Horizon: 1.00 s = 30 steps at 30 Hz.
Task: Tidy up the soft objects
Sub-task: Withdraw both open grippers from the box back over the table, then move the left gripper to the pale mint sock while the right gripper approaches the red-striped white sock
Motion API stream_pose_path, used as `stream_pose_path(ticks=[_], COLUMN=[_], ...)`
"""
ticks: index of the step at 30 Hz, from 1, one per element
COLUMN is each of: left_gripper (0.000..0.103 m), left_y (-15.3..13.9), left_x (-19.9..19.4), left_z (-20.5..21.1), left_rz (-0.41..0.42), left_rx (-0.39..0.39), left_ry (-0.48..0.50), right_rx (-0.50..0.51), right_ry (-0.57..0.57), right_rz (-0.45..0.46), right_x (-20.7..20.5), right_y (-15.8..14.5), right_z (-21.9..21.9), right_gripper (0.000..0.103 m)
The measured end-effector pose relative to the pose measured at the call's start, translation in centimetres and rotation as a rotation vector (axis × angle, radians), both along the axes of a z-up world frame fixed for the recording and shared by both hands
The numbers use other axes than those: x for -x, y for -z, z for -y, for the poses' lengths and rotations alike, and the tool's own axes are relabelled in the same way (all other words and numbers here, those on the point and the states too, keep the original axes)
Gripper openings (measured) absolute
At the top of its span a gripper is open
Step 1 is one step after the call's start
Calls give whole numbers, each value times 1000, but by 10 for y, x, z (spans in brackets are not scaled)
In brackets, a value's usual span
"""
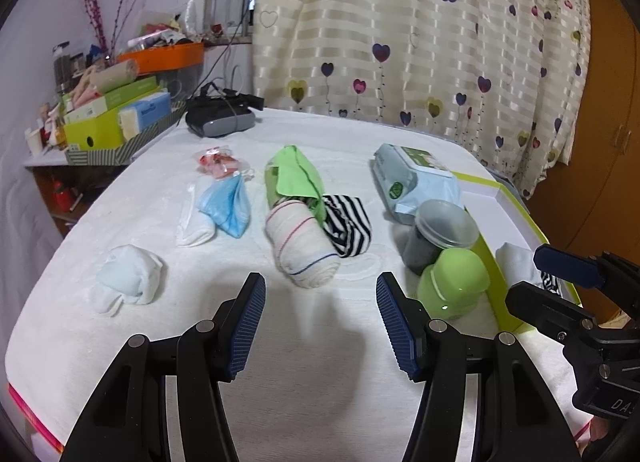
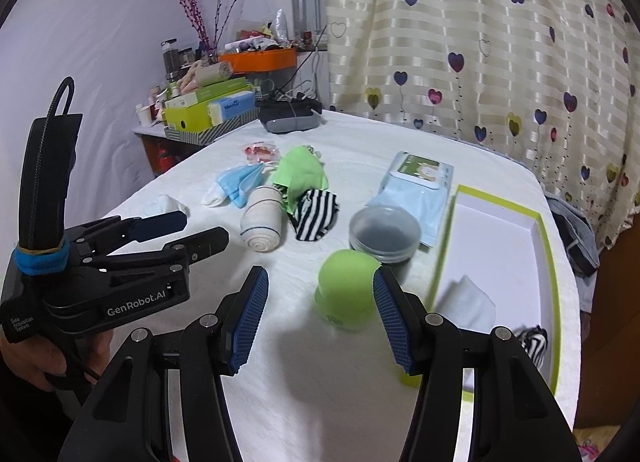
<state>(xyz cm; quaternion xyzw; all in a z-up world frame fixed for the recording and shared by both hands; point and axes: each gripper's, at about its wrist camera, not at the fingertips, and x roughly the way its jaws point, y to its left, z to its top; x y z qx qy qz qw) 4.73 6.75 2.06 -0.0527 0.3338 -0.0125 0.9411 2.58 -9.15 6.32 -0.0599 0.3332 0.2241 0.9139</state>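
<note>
The left gripper (image 1: pixel 320 320) stood wide apart over the white cloth of the table (image 1: pixel 328 362), and nothing was between its blue pads. The right gripper (image 2: pixel 320 316) was wide too and held nothing; the green rounded container (image 2: pixel 346 294) only appeared beyond its right finger, standing on the cloth.

I take the rolled white bandage (image 1: pixel 302 246) as the landmark. Touching its far end lay the green cloth (image 1: pixel 298 177), and on the right of it, also touching, the black and white striped sock (image 1: pixel 346 227). To the left of the roll were the blue face masks (image 1: pixel 228 207) with a white sock (image 1: pixel 194 227) against them, and behind those a small clear packet with red inside (image 1: pixel 216 161). Further left and nearer to the camera, apart from the others, lay a balled white sock (image 1: pixel 128 282).

To the right of the roll stood a clear jar with dark contents (image 1: pixel 438 236), just behind the green container, and behind the jar lay the pack of wet wipes (image 1: pixel 412 181). Beyond them, at the table edge, was the green-rimmed box (image 2: pixel 550 258). Inside it lay a white folded cloth (image 2: pixel 468 304) and a second striped sock (image 2: pixel 534 344), both at its near end.
</note>
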Motion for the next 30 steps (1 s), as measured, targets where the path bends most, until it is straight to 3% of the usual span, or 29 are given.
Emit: stream_pose_path(ticks=[30], left_gripper=[58], left_y=[17], left_x=[0], left_z=[-74], left_rz=[-26], left_rx=[2], left_ry=[-169], right_rx=[32], right_ry=[-111], right_rz=[-45], right_x=[-36], right_y=[13], right_z=[-68], right_gripper=[56])
